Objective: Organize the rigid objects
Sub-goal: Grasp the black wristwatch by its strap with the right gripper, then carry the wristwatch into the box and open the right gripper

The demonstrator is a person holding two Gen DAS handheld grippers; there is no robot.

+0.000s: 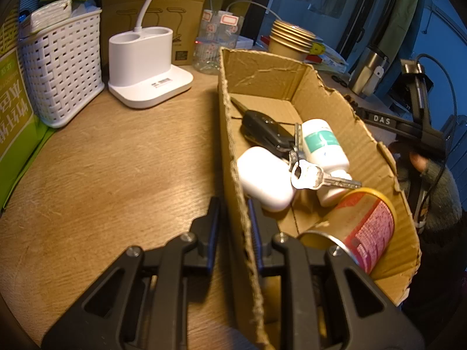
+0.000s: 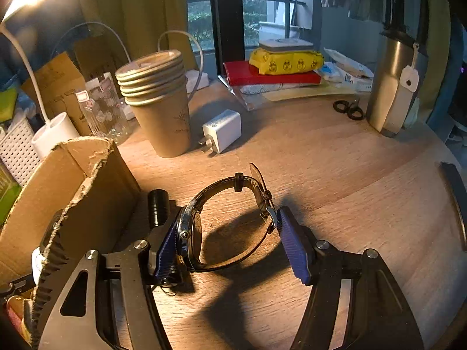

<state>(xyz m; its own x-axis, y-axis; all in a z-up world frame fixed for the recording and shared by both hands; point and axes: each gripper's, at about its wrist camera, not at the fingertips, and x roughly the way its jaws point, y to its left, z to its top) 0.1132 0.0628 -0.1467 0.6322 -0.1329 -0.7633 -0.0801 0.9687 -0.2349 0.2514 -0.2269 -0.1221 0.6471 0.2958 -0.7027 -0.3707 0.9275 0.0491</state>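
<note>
While the left tongs (image 1: 232,230) stay out of the picking, clenched on the near wall of the box (image 1: 230,134) with one finger outside and one inside the cardboard, the move to come belongs to the right tongs (image 2: 230,239), which are far nearer the watch (image 2: 224,221). It stands on edge on the counter (image 2: 335,160), just right of the box as the right wrist view shows it, its strap closed into a loop. That loop sits squarely between the two blue pads (image 2: 294,248): the watch case lies against the left pad and the buckle side touches or all but touches the right one, though the contact on the right is hard to judge. The jaws stand wide, and I read them as closing on the watch rather than firmly grasping it yet. The loop's broad span runs from pad to pad, so a squeeze would press case toward buckle across the ring; the strap may flex, and the grip may need to close further before it bears weight. Inside the box already lie a car key (image 1: 262,128), a white case (image 1: 265,178), a pill bottle (image 1: 324,145), a plain key (image 1: 315,176) and a can (image 1: 364,221). From the watch the box lies to the left, its torn rim above the watch, so I judge the carry to be up and leftward over that wall. A small black cylinder (image 2: 158,207) stands beside the left finger and could be knocked.
</note>
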